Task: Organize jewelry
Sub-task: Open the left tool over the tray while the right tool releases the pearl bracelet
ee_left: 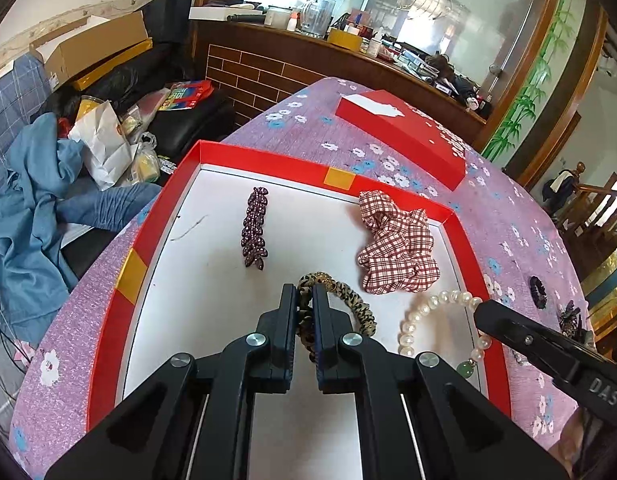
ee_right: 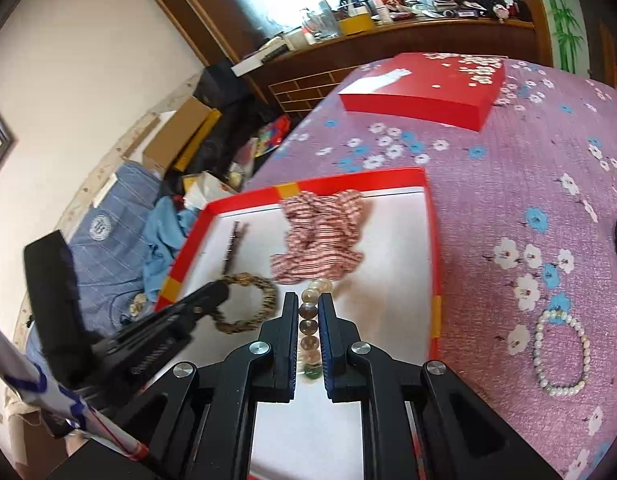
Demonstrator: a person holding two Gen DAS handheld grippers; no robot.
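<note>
Over the red box [ee_left: 460, 232], the left gripper [ee_left: 305, 294] was closed on a leopard hair tie [ee_left: 350, 298]; the right gripper [ee_right: 308, 312] was clamped on a pearl bracelet [ee_left: 436, 308]. Both were judged mid-placement; opening the jaws seemed called for next; a second pearl bracelet [ee_right: 562, 354] lay on the cloth at the right.

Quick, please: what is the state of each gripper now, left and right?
Left gripper: shut on the leopard scrunchie, inside the red box.
Right gripper: shut on the pearl bracelet, over the same box.

Inside the red box [ee_left: 268, 162], bare white floor lies open left of the beaded hair clip [ee_left: 254, 228] and between it and the plaid scrunchie [ee_left: 396, 246] — the near right side is crowded by the leopard hair tie [ee_left: 348, 296] and pearl bracelet [ee_left: 436, 308]
</note>
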